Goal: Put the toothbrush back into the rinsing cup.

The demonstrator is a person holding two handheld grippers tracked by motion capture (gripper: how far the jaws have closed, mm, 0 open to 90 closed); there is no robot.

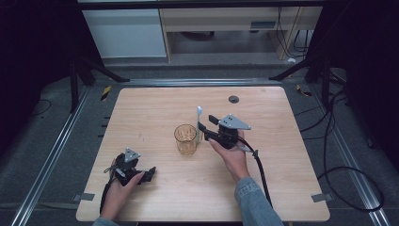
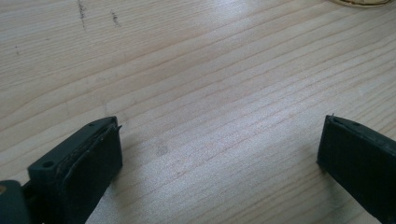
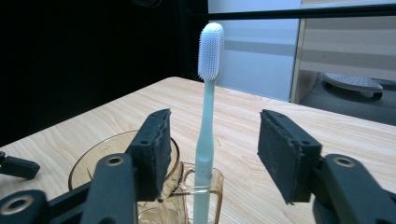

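Observation:
An amber glass cup (image 1: 186, 139) stands upright near the middle of the wooden table (image 1: 141, 108). A pale green toothbrush (image 1: 198, 123) stands upright at its right side, bristles on top. In the right gripper view the toothbrush (image 3: 209, 51) passes down through the handle of the cup (image 3: 88, 158). My right gripper (image 1: 206, 123) is open, one jaw on each side of the brush's stem and neither pad touching it (image 3: 215, 135). My left gripper (image 1: 148, 174) rests low at the front left of the table, open over bare wood (image 2: 222, 126).
A round dark grommet (image 1: 234, 99) sits near the table's far edge. The right gripper's cable (image 1: 261, 174) trails toward the front edge. Beyond the table are white and beige cabinets and dark stand legs. The cup's base (image 2: 359, 2) peeks in at the top of the left gripper view.

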